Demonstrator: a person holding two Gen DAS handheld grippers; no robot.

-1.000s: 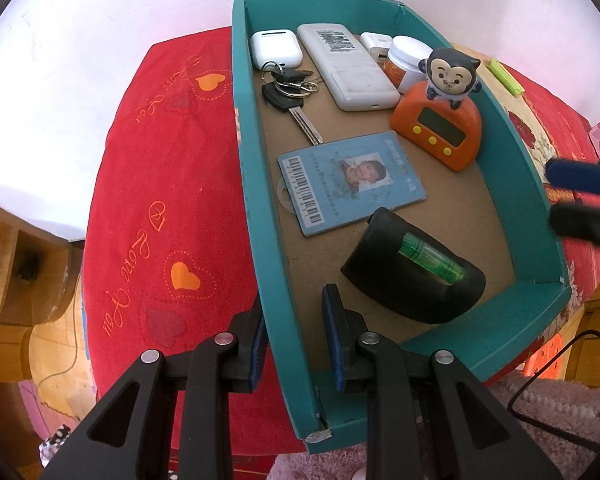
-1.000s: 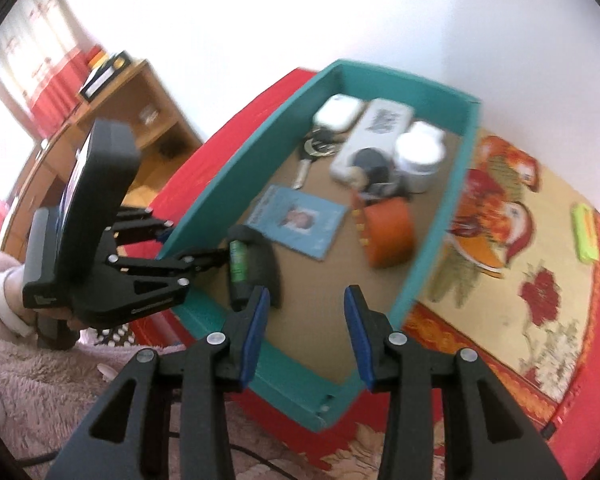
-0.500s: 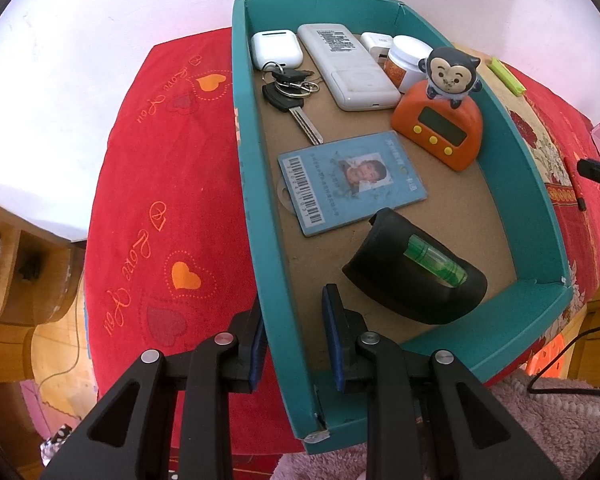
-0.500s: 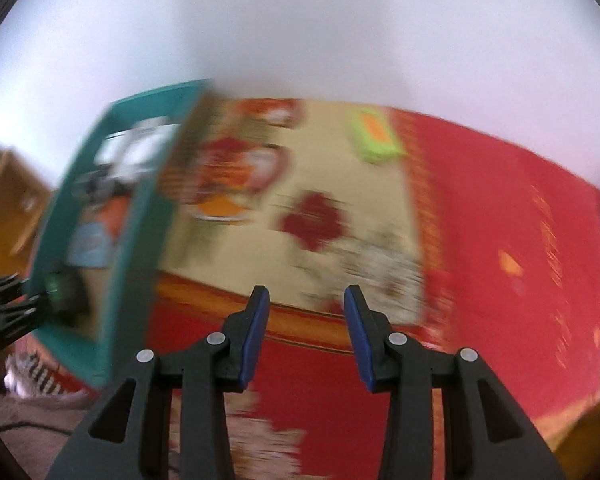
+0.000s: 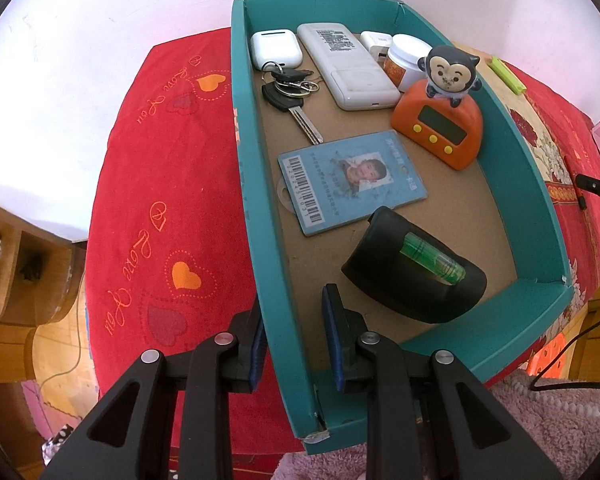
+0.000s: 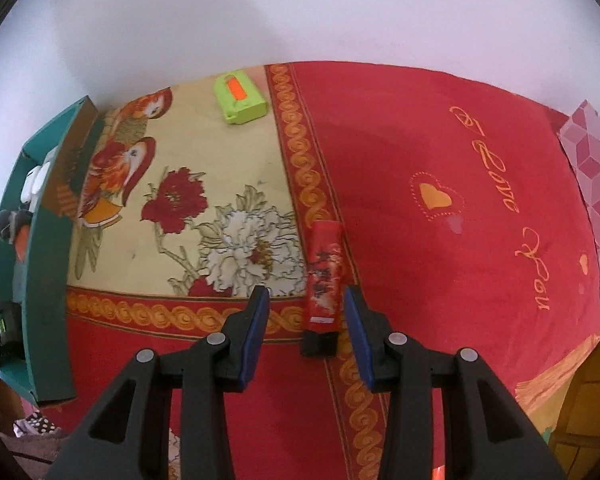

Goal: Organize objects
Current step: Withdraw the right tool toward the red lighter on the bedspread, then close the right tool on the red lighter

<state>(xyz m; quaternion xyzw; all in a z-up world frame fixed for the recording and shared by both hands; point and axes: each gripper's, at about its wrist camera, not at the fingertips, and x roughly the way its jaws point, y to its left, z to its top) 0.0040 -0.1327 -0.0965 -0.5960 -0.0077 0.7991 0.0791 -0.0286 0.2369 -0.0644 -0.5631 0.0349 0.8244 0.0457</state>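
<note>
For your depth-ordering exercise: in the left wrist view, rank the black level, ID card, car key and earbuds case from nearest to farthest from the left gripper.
1. Black level, right of the left gripper.
2. ID card, box centre.
3. Car key, left side.
4. Earbuds case, far left corner.

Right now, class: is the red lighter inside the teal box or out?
Out: the red lighter lies on the tablecloth, apart from the teal box.

white charger (image 5: 374,41) half hidden behind remote (image 5: 346,65) and jar (image 5: 407,58)
</note>
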